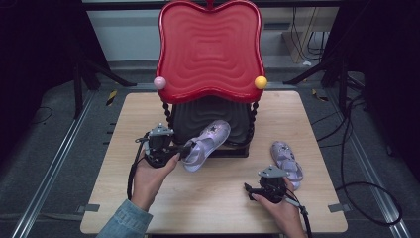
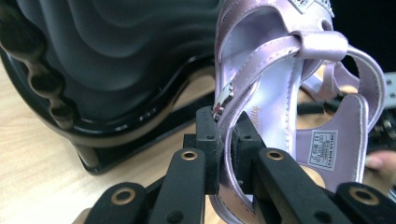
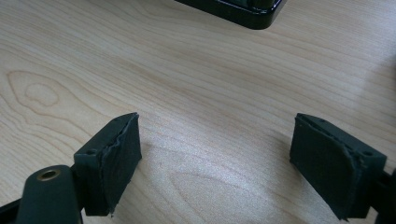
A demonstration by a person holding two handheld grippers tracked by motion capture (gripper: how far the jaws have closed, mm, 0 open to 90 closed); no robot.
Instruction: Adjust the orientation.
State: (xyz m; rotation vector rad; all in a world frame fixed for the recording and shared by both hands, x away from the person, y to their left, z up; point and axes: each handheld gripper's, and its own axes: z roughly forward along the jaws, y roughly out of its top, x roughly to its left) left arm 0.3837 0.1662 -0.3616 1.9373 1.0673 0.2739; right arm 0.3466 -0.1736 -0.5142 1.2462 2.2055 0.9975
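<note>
Clamping a lilac sandal (image 2: pixel 261 121) strap, the left hand-held gripper (image 2: pixel 226 140) is showing its size label up close; the right hand-held gripper (image 3: pixel 215 158) is hovering apart over bare surface (image 3: pixel 196 84).

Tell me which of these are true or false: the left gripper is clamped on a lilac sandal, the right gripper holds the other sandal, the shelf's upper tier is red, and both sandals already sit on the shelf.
1. The left gripper is clamped on a shiny lilac strappy sandal. True.
2. The right gripper holds the second lilac sandal. False: its jaws stand open over the pale wooden table, with nothing between them.
3. The two-tier shoe shelf has a red wavy upper tier. True.
4. Both sandals sit on the shelf. False: the second lies on the table to the shelf's right.
</note>
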